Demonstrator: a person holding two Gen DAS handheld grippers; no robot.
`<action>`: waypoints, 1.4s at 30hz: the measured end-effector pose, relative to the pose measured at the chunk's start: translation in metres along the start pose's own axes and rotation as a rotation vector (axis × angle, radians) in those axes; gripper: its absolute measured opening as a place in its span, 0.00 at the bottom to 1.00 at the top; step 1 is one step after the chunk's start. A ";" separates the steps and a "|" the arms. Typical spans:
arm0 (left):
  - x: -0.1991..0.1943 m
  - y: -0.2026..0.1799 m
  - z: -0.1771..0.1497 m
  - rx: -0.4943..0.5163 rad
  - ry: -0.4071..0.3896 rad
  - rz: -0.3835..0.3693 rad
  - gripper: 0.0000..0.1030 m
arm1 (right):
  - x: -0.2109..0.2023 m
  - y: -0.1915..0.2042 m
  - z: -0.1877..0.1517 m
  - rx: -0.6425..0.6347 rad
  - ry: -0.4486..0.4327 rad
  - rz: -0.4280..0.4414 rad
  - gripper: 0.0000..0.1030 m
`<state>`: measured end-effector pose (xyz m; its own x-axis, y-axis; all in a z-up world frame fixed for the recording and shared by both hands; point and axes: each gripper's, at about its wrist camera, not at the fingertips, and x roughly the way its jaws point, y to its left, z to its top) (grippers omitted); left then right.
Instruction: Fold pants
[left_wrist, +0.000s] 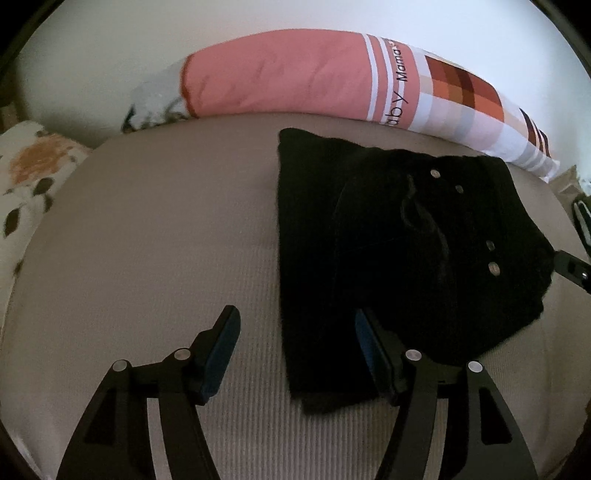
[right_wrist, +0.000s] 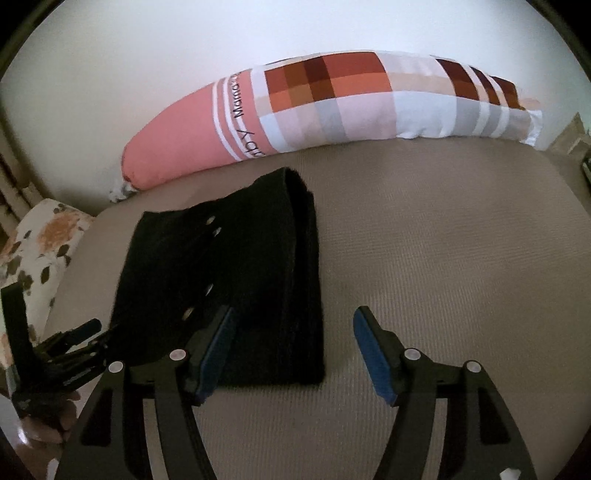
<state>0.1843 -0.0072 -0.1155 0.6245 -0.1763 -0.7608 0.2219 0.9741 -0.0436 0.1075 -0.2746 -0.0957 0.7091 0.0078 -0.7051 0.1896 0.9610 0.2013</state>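
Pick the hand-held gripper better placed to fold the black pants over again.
Left, probably: the left hand-held gripper opens over the near edge of the folded black fabric pants. The right hand-held gripper mostly faces bare beige bedsheet.

We note a beige ribbed mattress (right_wrist: 443, 240) as the main surface, and take it as our reference. Along its far edge lies a long bolster pillow (right_wrist: 332, 107), pink at one end, checked in orange, brown and pale grey at the other, with printed lettering between. Behind the pillow stands a plain white wall (right_wrist: 258, 33), evenly lit. At the mattress's left end we record a floral cushion (left_wrist: 33, 173), white with orange blooms and dark leaves. Lighting is soft.
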 end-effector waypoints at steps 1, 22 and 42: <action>-0.005 0.000 -0.005 -0.006 -0.006 0.009 0.64 | -0.006 0.002 -0.005 0.001 -0.004 0.001 0.61; -0.096 -0.018 -0.104 -0.063 -0.045 0.094 0.64 | -0.090 0.059 -0.084 -0.125 -0.158 -0.013 0.70; -0.123 -0.032 -0.118 -0.037 -0.112 0.150 0.64 | -0.094 0.073 -0.106 -0.156 -0.142 -0.041 0.73</action>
<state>0.0120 -0.0002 -0.0969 0.7288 -0.0410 -0.6835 0.0936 0.9948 0.0401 -0.0174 -0.1761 -0.0873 0.7933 -0.0610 -0.6057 0.1209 0.9909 0.0586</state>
